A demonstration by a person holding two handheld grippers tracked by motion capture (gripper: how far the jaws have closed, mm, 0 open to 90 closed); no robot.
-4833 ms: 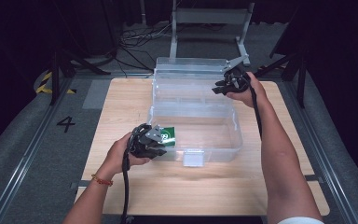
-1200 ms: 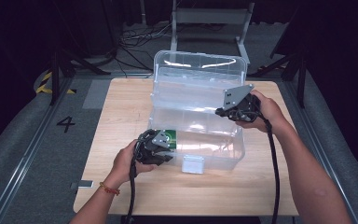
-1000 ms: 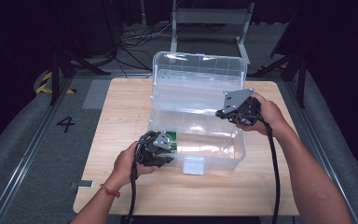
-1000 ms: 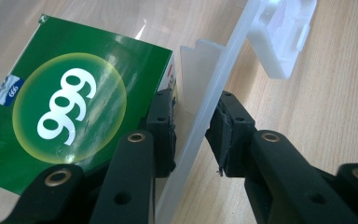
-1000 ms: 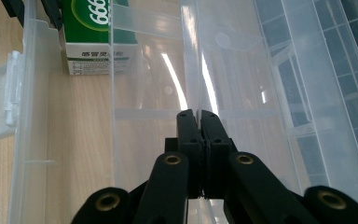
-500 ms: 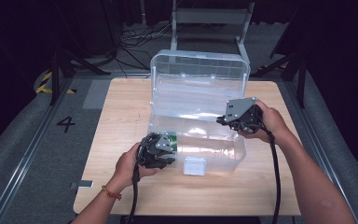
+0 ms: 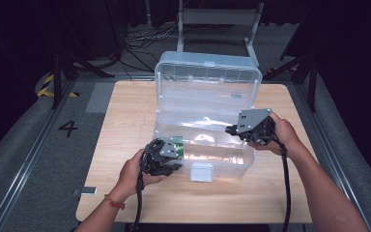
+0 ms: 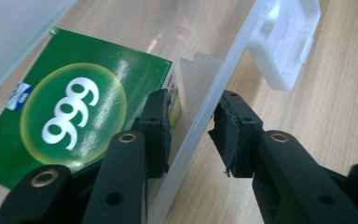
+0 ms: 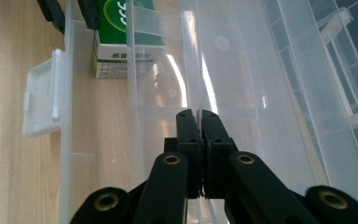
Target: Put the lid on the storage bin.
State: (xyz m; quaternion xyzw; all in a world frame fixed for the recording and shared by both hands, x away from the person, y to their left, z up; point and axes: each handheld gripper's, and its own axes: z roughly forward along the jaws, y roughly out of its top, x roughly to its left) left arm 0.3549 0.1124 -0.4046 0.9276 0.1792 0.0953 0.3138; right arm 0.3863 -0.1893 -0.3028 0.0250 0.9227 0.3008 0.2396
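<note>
Straddling the front wall of the clear box (image 7: 251, 162) with the left gripper (image 8: 193, 112), jaws just opened off it, green carton (image 8: 70, 116) flat just inside, and seemingly pinching, right gripper (image 9: 200, 112) pressed shut, the tray ridge (image 9: 193, 70) running lengthwise straight ahead.

the left gripper (image 8: 191, 135) straddles the clear front wall of a plastic box (image 8: 214, 109), one black pad inside and one outside, and its jaws have just been opening, so gaps show on both sides of the wall. a green carton (image 8: 70, 116) with white rings printed on it lies inside the box, just beside the inner pad. the box's white latch (image 8: 286, 42) hangs outside over the wooden table (image 8: 335, 107).
</note>
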